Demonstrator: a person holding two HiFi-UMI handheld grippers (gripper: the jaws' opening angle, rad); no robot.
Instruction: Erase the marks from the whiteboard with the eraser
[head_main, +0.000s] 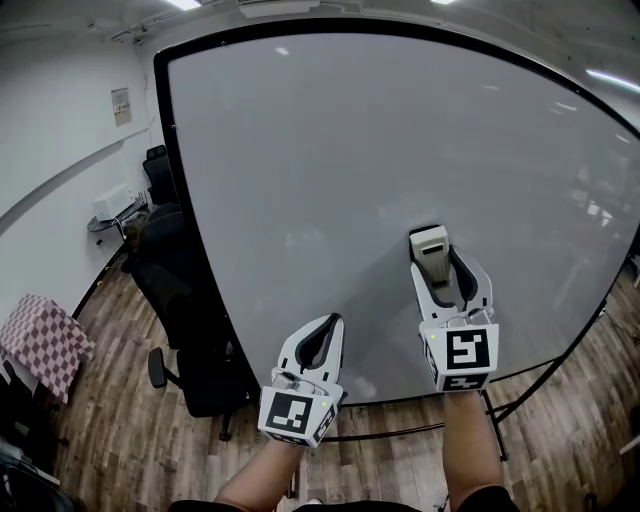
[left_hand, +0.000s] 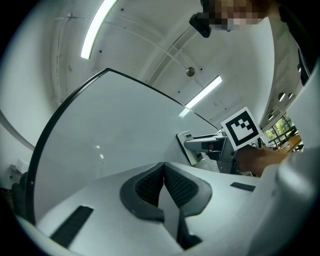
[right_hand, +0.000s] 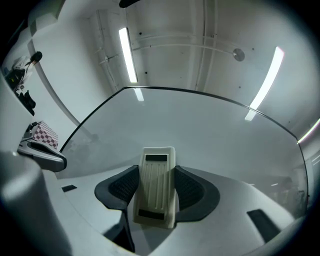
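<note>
A large whiteboard (head_main: 380, 170) on a stand fills the head view; I see no marks on its surface. My right gripper (head_main: 437, 262) is shut on a cream ribbed eraser (head_main: 431, 252), whose top end touches or nearly touches the lower middle of the board. In the right gripper view the eraser (right_hand: 156, 186) stands upright between the two black pads, board (right_hand: 200, 130) behind it. My left gripper (head_main: 332, 325) is shut with nothing in it, held low and left of the right one, near the board's lower part. Its pads (left_hand: 150, 187) meet in the left gripper view.
A black office chair (head_main: 190, 300) stands just left of the board's edge. A checkered cloth (head_main: 40, 340) lies on something at the far left. The board's stand legs (head_main: 510, 410) spread over the wooden floor (head_main: 130, 440) below my arms.
</note>
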